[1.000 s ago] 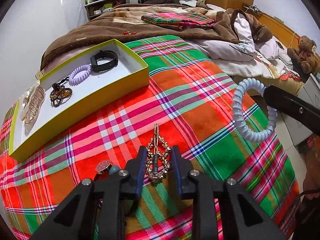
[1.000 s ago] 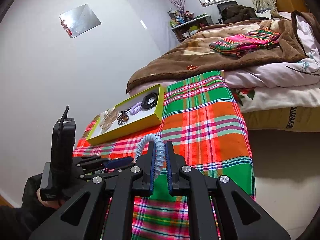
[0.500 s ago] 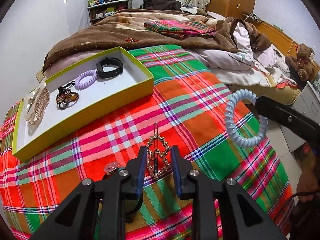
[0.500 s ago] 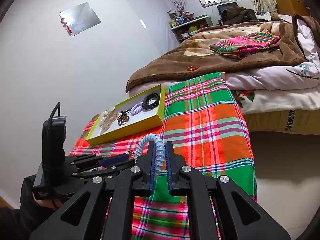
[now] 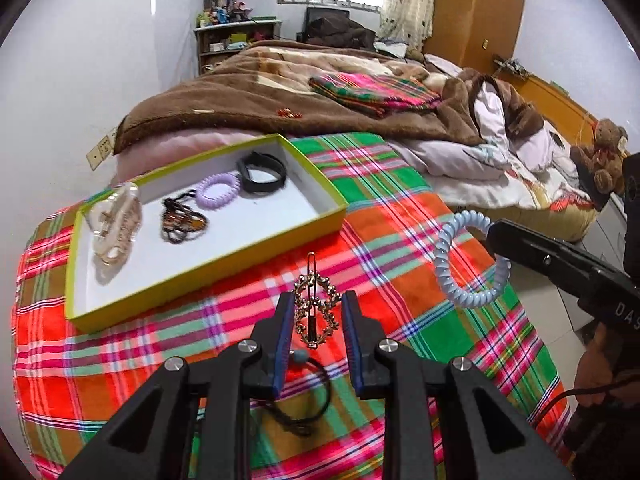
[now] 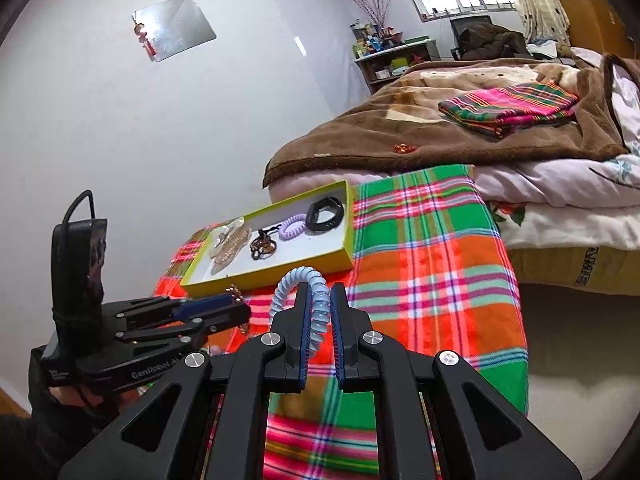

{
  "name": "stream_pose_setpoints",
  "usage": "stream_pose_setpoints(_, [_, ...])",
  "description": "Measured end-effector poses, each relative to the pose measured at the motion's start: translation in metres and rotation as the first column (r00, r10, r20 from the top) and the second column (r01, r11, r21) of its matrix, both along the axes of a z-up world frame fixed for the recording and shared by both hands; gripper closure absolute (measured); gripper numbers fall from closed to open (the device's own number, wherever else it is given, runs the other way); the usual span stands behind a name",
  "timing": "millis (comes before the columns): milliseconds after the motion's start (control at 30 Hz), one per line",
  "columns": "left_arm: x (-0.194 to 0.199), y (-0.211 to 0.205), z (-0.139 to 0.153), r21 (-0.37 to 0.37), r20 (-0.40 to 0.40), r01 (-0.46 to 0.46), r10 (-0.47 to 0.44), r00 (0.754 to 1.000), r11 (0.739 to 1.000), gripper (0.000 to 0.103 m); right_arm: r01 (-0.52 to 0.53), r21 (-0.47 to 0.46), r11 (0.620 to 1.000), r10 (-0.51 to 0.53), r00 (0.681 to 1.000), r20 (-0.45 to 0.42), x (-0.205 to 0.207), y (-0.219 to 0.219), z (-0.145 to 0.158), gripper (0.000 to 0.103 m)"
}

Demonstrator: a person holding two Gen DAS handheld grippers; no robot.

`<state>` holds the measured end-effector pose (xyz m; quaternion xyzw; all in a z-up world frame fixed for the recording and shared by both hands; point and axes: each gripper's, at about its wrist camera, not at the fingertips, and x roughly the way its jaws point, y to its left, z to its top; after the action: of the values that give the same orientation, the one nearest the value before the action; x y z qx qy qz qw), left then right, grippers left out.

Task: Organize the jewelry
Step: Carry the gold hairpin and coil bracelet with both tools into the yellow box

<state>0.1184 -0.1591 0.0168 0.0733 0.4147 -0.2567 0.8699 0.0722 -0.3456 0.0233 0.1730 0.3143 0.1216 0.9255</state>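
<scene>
My left gripper [image 5: 316, 312] is shut on a gold beaded hair clip [image 5: 315, 307] and holds it above the plaid cloth, just in front of the yellow-green box [image 5: 256, 250]. My right gripper [image 6: 318, 312] is shut on a pale blue spiral hair tie [image 6: 308, 294], also seen hanging to the right in the left wrist view [image 5: 466, 260]. The box holds a black band [image 5: 262, 172], a purple spiral tie [image 5: 219, 191], a dark beaded piece [image 5: 182, 222] and a pearly hair claw [image 5: 116, 228].
A black cord necklace with a blue bead [image 5: 304, 396] lies on the plaid cloth [image 5: 400, 208] under my left gripper. A brown blanket [image 5: 280, 100] and a folded plaid cloth [image 5: 372, 94] lie behind the box. The floor drops off to the right.
My left gripper lifted the gold clip off the cloth and moved it toward the box. My right gripper carried the blue tie slightly closer to the box.
</scene>
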Motion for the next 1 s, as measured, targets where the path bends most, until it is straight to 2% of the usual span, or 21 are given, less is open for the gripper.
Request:
stream_pose_setpoints(600, [0.046, 0.077, 0.018, -0.063, 0.010, -0.140, 0.141, 0.990, 0.988, 0.078, -0.032, -0.043, 0.999, 0.031, 0.999, -0.017, 0.061, 0.035, 0.008, 0.093])
stream_pose_setpoints(1000, [0.086, 0.096, 0.007, -0.059, -0.023, -0.197, 0.196, 0.980, 0.979, 0.078, -0.059, -0.073, 0.996, 0.053, 0.996, -0.076, 0.121, 0.056, -0.003, 0.093])
